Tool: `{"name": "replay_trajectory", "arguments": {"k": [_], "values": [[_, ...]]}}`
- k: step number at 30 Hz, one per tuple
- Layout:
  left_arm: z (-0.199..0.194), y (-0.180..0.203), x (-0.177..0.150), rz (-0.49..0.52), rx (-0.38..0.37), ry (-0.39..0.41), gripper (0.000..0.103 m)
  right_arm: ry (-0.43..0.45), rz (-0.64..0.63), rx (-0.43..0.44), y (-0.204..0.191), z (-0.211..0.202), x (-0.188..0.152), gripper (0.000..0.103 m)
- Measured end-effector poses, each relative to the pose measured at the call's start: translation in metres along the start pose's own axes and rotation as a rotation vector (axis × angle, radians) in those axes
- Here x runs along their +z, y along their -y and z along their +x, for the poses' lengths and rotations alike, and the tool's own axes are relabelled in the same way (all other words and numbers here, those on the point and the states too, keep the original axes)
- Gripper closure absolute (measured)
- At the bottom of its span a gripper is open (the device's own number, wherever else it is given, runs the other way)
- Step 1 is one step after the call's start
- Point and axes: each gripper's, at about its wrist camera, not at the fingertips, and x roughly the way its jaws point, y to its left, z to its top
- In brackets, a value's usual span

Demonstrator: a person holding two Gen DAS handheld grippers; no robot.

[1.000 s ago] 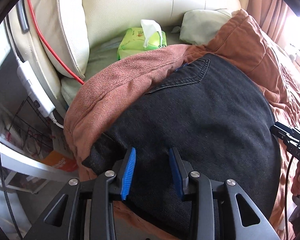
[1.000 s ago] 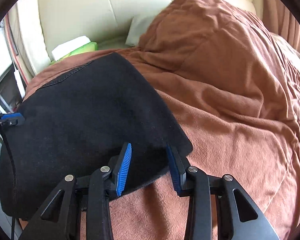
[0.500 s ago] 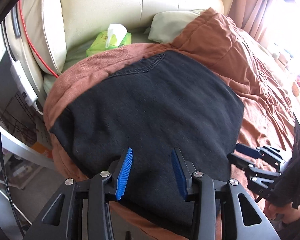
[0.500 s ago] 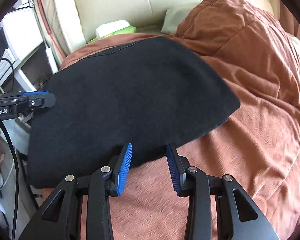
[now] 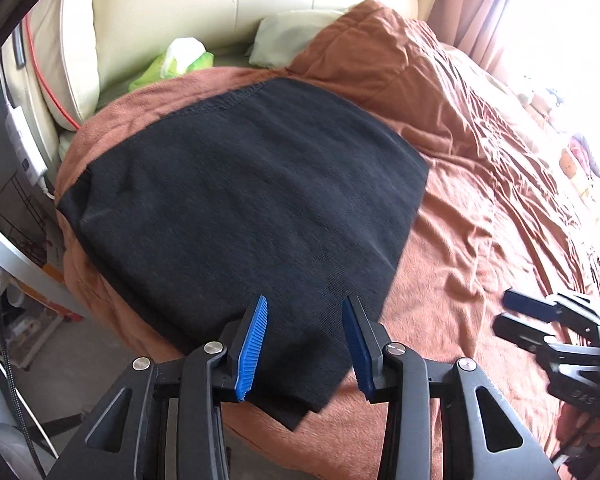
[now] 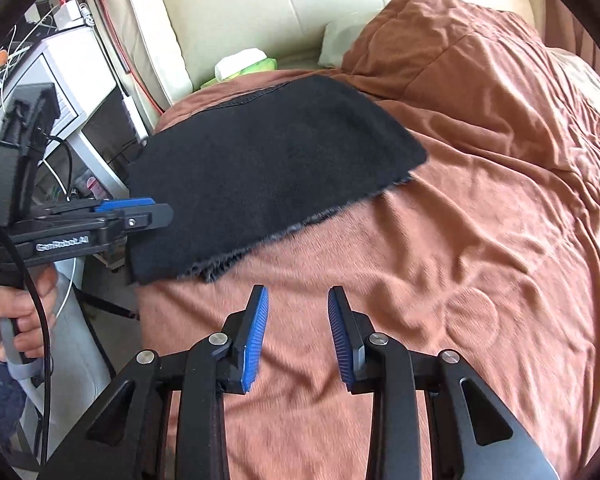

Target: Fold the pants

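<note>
- Pulled back from the pants (image 5: 240,208) over the last second: both tools sat low over the black cloth a second ago, now farther off, with the whole folded bundle in sight.
- Pants lying as a flat, compact dark rectangle on the brown blanket (image 5: 480,200), at the bed's corner near the cream headboard (image 5: 220,0); one corner reaching the blanket's near edge, a frayed hem showing along the side facing the right tool.
- Likely meaning: fold done or nearly so, with nothing left in either grip; perhaps only a last smoothing remaining.
- Left tool (image 5: 304,344): blue pads (image 5: 252,348) spread well apart, nothing between them, hovering over the near corner of the pants; contact with the cloth not clear from this view.
- Right tool (image 6: 298,336): jaws likewise parted and empty, above bare blanket, clear of the pants' frayed edge.
- Seen from the right wrist view, left tool held level beside the bundle's left edge, apart from it.
- Green tissue pack (image 5: 180,60) and pale pillow (image 5: 292,40) behind the bundle, untouched.
</note>
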Motion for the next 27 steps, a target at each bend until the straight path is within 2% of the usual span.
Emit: {"name": "replay_trajectory", "arguments": {"k": [2, 5, 11, 15, 18, 19, 21, 22, 23, 25, 27], "values": [[0.005, 0.007, -0.009, 0.01, 0.013, -0.025, 0.063, 0.012, 0.007, -0.022, 0.004, -0.019, -0.011, 0.05], [0.004, 0.014, -0.02, 0.01, 0.028, -0.043, 0.063, 0.028, 0.026, -0.049, 0.014, -0.046, -0.027, 0.032], [-0.026, 0.034, -0.03, 0.015, 0.008, -0.023, 0.063, 0.039, 0.08, -0.091, 0.028, -0.095, -0.058, 0.023], [-0.048, 0.054, -0.034, 0.028, 0.001, 0.0, 0.063, 0.044, 0.117, -0.118, 0.032, -0.125, -0.076, 0.022], [-0.066, 0.067, -0.038, 0.043, -0.005, 0.014, 0.062, 0.062, 0.124, -0.143, 0.031, -0.152, -0.087, 0.016], [-0.073, 0.072, -0.04, 0.052, -0.002, 0.019, 0.059, 0.07, 0.124, -0.155, 0.029, -0.162, -0.09, 0.011], [-0.084, 0.081, -0.042, 0.065, 0.005, 0.028, 0.046, 0.085, 0.127, -0.167, 0.025, -0.182, -0.096, 0.005], [-0.092, 0.087, -0.044, 0.071, 0.005, 0.041, 0.034, 0.094, 0.129, -0.166, 0.024, -0.192, -0.099, 0.001], [-0.101, 0.092, -0.046, 0.077, 0.005, 0.057, 0.023, 0.104, 0.127, -0.174, 0.022, -0.203, -0.103, 0.0], [-0.117, 0.104, -0.05, 0.094, 0.009, 0.095, 0.01, 0.125, 0.126, -0.19, 0.018, -0.221, -0.109, 0.0], [-0.134, 0.116, -0.054, 0.113, 0.012, 0.128, 0.003, 0.147, 0.136, -0.2, 0.015, -0.241, -0.118, 0.0]]}}
